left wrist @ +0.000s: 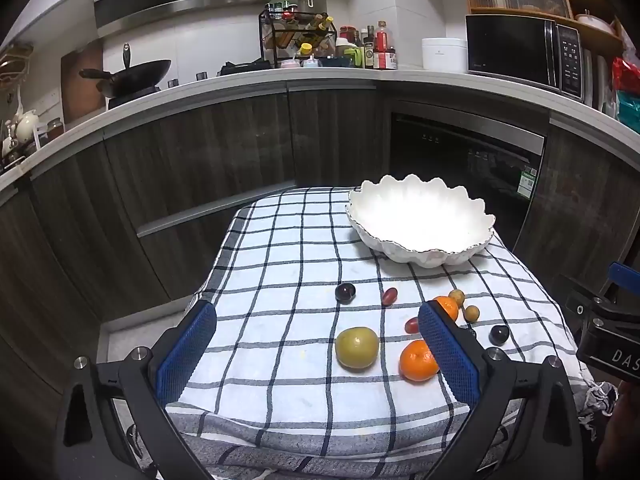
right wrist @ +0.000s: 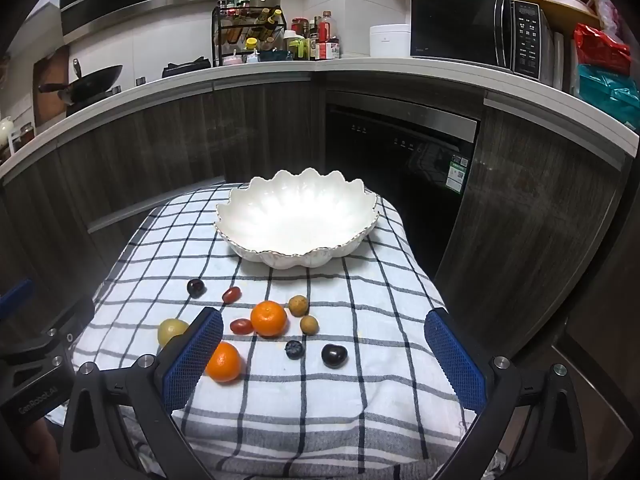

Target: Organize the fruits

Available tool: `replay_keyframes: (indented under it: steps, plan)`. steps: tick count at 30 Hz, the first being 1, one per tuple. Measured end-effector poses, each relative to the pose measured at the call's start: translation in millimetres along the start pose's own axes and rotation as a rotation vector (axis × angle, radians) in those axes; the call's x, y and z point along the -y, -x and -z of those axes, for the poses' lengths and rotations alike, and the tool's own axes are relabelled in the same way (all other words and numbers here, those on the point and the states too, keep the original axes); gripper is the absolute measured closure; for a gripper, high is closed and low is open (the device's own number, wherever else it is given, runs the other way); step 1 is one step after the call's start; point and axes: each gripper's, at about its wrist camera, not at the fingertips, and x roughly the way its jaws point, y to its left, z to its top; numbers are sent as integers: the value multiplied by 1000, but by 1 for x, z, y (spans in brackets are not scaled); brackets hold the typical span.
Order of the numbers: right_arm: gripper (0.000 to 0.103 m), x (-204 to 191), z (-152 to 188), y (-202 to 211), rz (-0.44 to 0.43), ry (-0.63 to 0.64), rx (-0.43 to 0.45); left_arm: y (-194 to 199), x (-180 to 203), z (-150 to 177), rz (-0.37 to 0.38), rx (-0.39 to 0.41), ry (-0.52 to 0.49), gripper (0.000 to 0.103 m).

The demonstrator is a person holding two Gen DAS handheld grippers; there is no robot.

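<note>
Both grippers, left [left wrist: 316,344] and right [right wrist: 324,352], hovering with jaws spread, holding nothing. Fruit scattered on cloth [right wrist: 320,400] just before bowl [right wrist: 298,220]; bowl empty. Judged: sorting not begun. Next: close on orange [right wrist: 269,318], lift to bowl.

— What did the left gripper [left wrist: 318,354] look like?
— Black angular frame, silver screws, blue mesh-textured pads [left wrist: 186,354].
— And the right gripper [right wrist: 324,354]?
— The same build; white lettering marked both black bodies.
</note>
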Motion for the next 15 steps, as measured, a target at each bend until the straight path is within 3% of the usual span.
replay_keyframes:
  steps: [15]
  plan:
    - [1,0,0,1,-1,-5,6,3,5,-11,5,8,2,1]
